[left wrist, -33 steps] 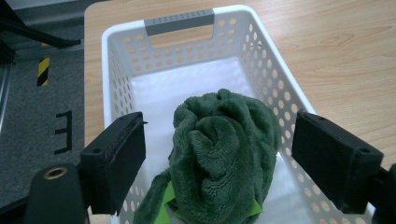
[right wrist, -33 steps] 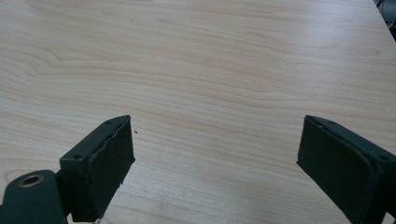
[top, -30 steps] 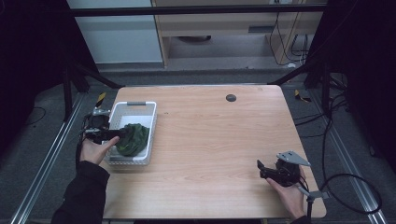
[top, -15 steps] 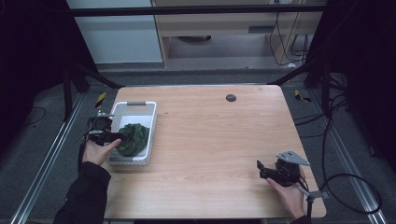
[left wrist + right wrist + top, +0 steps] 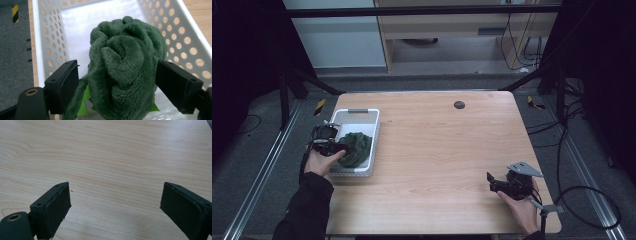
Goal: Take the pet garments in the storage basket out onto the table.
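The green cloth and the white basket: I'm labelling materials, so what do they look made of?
The green cloth looks like soft plush fleece or microfibre: a fuzzy, matte pile bunched into folds. The white basket looks like moulded plastic: smooth, slightly glossy walls punched with even round holes. Neither can be confirmed by sight alone.

Fuzzy green plush cloth (image 5: 125, 70) in a glossy perforated white plastic basket (image 5: 47, 37); matt pale wood-grain table (image 5: 112, 152)

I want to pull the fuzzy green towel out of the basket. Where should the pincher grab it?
Probably the towel's bunched middle, coming straight down from above. It sits as a tall crumpled mound in the white basket, whose walls block the sides. The left gripper already has its open jaws either side of it.
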### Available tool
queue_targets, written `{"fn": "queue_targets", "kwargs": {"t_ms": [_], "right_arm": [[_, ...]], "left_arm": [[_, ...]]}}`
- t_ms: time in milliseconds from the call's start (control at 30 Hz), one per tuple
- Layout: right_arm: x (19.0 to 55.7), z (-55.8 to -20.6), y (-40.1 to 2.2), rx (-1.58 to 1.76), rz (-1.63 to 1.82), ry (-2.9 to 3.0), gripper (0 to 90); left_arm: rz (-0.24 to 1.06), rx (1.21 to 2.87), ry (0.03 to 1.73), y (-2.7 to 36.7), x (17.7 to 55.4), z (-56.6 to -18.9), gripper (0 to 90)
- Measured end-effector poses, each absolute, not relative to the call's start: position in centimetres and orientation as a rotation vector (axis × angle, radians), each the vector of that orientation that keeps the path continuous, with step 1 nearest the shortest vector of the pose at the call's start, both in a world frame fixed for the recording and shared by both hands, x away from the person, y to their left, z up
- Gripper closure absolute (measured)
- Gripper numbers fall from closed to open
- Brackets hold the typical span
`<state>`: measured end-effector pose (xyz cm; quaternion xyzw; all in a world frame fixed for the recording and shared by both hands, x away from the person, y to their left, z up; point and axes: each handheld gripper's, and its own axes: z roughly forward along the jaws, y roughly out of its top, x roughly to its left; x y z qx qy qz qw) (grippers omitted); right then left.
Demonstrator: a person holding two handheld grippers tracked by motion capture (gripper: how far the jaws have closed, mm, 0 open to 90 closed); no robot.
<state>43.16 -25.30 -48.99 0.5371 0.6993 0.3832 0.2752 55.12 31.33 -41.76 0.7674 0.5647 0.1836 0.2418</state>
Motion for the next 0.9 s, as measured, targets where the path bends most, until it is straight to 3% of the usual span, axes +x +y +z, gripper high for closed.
{"fn": "queue_targets", "kwargs": {"t_ms": [300, 467, 700, 900], "right_arm": [[43.13, -48.97, -25.35, 1.445, 1.030, 1.877, 9.0], [43.13, -48.97, -25.37, 1.444, 1.030, 1.876, 8.9], [43.13, -48.96, -25.40, 1.444, 1.031, 1.877, 8.9], [42.99, -48.94, -25.49, 1.450, 1.038, 1.874, 8.9]], "left_arm": [[0.458, 2.118, 1.572, 31.34, 55.54, -42.26, 27.5], [0.429, 2.119, 1.576, 31.29, 55.68, -42.41, 36.6], [0.414, 2.122, 1.596, 31.14, 55.74, -42.36, 56.9], [0.416, 2.113, 1.594, 31.16, 55.68, -42.16, 65.3]]}}
